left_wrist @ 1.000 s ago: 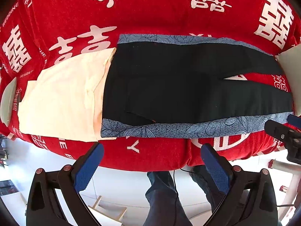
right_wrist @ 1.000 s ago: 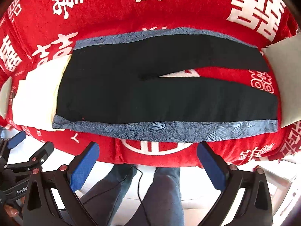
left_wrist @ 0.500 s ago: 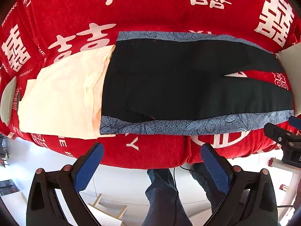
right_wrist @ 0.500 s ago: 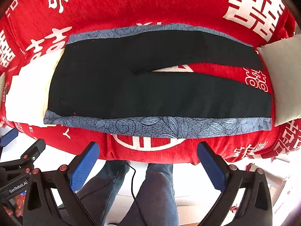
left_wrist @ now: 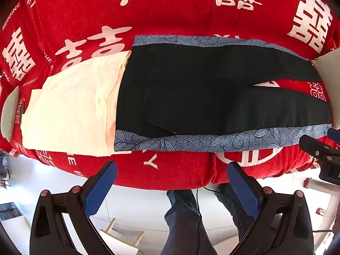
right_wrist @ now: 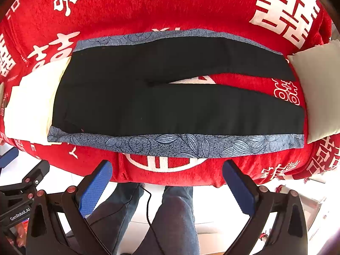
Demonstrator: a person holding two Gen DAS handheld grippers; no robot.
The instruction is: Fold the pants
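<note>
Black pants (left_wrist: 212, 97) lying flat on red sofa (left_wrist: 170, 10), overlapping cream cloth (left_wrist: 70, 110); left gripper (left_wrist: 170, 189), right gripper (right_wrist: 167, 187) hovering released. Risking dragging cloth along.

Bright, even daylight; sharp focus throughout. Strong fisheye curvature bows the red blanket (left_wrist: 170, 10) edges. Dark vignette at corners. White floor (right_wrist: 212, 223) overexposed.
</note>
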